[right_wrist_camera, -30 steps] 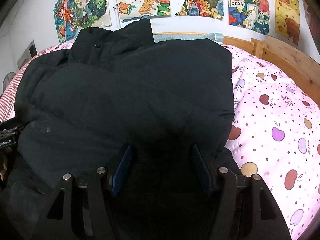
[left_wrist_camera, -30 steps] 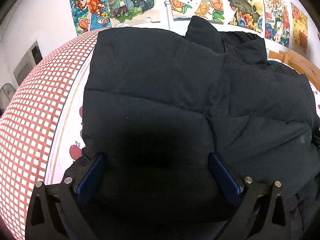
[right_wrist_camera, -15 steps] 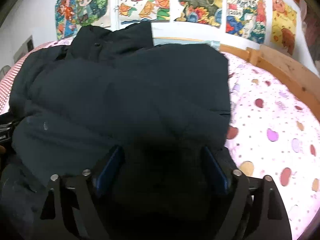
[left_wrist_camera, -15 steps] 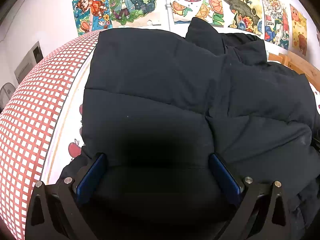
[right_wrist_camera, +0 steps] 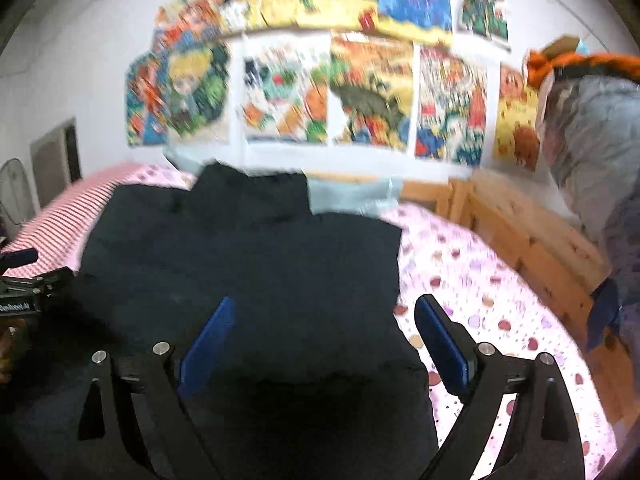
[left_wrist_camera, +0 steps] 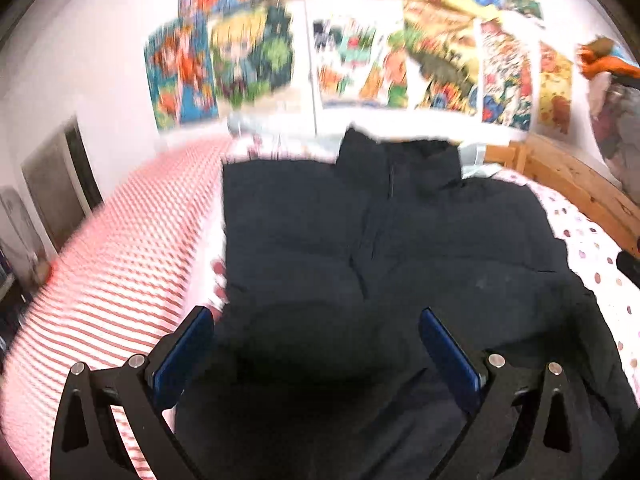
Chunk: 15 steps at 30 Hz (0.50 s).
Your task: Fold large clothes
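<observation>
A black puffer jacket [left_wrist_camera: 400, 240] lies folded on the bed with its collar toward the wall; the right wrist view shows the same jacket [right_wrist_camera: 240, 248]. My left gripper [left_wrist_camera: 314, 316] hangs above the jacket's near left part, jaws wide open, with no cloth pinched between the blue pads [left_wrist_camera: 184, 348]. My right gripper [right_wrist_camera: 326, 304] hovers over the jacket's near right edge. Its jaws are opening, and the jacket lies below them, not gripped. At the left edge of the right wrist view the left gripper [right_wrist_camera: 24, 292] shows as a black frame.
A pink spotted sheet [right_wrist_camera: 480, 280] covers the bed right of the jacket. A red-checked blanket [left_wrist_camera: 120, 260] runs along the left. A wooden bed frame [right_wrist_camera: 520, 232] bounds the right side. Posters [right_wrist_camera: 360, 100] hang on the wall, and a pale blue pillow [right_wrist_camera: 352, 196] lies behind the collar.
Both grippers have risen and drawn back from the jacket, so more wall and bed show. The right jaws have spread wider. The jacket stays flat on the bed.
</observation>
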Tool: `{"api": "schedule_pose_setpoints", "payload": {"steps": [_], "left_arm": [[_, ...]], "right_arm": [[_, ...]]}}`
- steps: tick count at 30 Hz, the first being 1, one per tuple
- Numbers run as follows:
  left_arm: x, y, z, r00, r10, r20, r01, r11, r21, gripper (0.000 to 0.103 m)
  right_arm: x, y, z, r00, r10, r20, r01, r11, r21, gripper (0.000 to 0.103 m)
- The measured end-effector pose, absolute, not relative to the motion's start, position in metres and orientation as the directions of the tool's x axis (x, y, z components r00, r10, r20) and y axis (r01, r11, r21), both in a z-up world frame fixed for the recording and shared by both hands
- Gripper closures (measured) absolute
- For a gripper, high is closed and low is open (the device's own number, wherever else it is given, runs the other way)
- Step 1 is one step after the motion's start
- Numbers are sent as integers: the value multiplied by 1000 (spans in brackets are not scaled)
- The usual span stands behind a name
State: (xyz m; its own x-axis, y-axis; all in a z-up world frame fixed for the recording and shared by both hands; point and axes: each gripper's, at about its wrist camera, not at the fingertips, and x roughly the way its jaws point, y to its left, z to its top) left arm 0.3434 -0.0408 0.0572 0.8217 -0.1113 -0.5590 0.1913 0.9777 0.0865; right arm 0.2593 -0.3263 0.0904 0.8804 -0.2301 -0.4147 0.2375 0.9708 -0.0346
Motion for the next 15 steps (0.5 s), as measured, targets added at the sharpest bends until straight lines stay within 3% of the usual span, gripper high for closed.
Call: {"api": "schedule_pose_setpoints", "payload": {"steps": [5,15], "left_arm": [[307,-36,94,889,-63,-454,158,972,176,0],[300,-14,133,926,-33,-377,116,973,201,0]], "right_arm": [[242,-316,112,901,-192,-389,199,980,-24,12],[255,-325,123,875,-121,-470,162,986,47,11]]}}
